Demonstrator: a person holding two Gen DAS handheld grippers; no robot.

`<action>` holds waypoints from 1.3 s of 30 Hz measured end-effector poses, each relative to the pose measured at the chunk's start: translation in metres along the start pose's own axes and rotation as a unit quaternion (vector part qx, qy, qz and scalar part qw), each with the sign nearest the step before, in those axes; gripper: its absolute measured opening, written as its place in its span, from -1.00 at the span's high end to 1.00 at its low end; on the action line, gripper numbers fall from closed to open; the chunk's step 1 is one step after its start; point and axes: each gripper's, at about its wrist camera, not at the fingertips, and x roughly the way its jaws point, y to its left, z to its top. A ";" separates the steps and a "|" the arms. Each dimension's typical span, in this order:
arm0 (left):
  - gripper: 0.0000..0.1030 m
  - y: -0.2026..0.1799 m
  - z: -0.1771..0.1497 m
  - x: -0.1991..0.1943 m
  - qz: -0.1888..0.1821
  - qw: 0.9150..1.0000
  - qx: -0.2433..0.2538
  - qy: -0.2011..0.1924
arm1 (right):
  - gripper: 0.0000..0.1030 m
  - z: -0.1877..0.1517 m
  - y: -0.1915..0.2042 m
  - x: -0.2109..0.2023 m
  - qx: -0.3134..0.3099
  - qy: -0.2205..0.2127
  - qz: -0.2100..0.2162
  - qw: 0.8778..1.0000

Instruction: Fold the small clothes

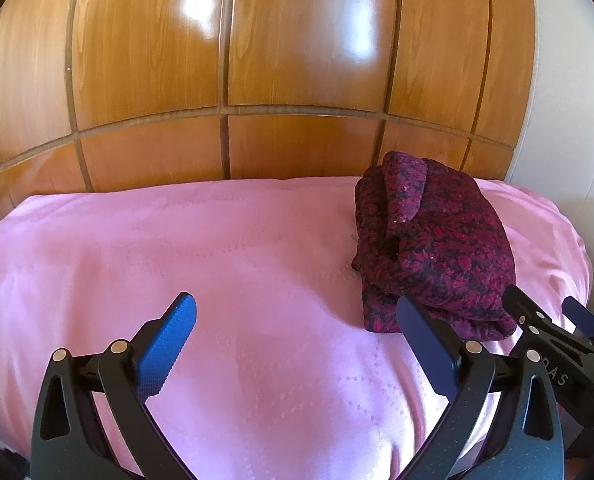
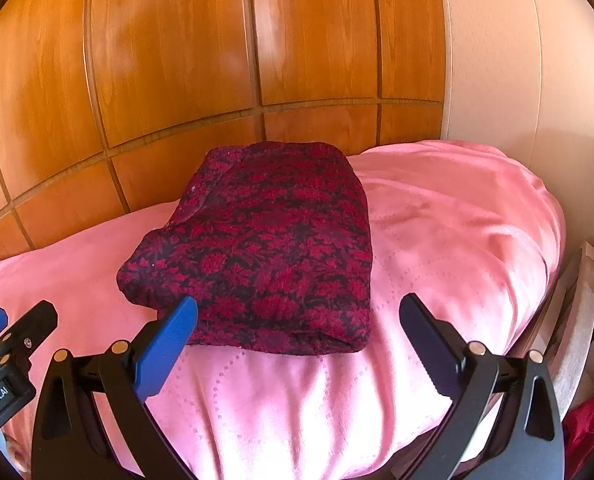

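Where the bed (image 2: 457, 216) is covered by a pink bedspread (image 1: 177, 240), one folded garment (image 2: 265, 248) is recorded, dark with a red floral print. It is laid flat on the bedspread as a thick, roughly rectangular bundle, toward the far side of the bed and near the wooden panelling (image 1: 297, 40). In the left wrist view the garment (image 1: 429, 252) is seen at the right, with a looser fold standing up along its far left edge.

The left gripper (image 1: 297, 332) is held low over bare bedspread, to the left of the garment; its jaws are spread wide and nothing is held between them. One blue pad (image 1: 169, 344) is seen clearly; the other jaw overlaps the garment's near corner in the picture, though contact cannot be confirmed.

The right gripper (image 2: 297, 332) is held just before the near edge of the garment; its jaws are likewise spread wide and are closed on nothing. Whether its left jaw touches the cloth cannot be told.

Each gripper is partly seen at the edge of the other's view. A pale wall (image 2: 497, 60) is noted to the right of the panelling.
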 end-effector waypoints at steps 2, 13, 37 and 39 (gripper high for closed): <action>-0.92 0.000 -0.001 0.000 0.001 1.000 -0.001 0.002 | -0.96 0.000 0.000 0.000 -0.001 -0.002 0.000 1.000; -0.92 -0.001 -0.006 0.002 0.004 1.000 -0.003 0.007 | -0.96 -0.005 0.005 -0.002 -0.002 0.001 0.000 1.000; -0.89 0.007 -0.010 0.018 -0.006 0.999 -0.017 0.027 | -0.96 -0.011 0.013 0.012 -0.012 0.022 0.005 1.000; -0.89 0.009 -0.012 0.023 -0.006 0.999 -0.024 0.035 | -0.96 -0.011 0.013 0.014 -0.012 0.027 0.008 1.000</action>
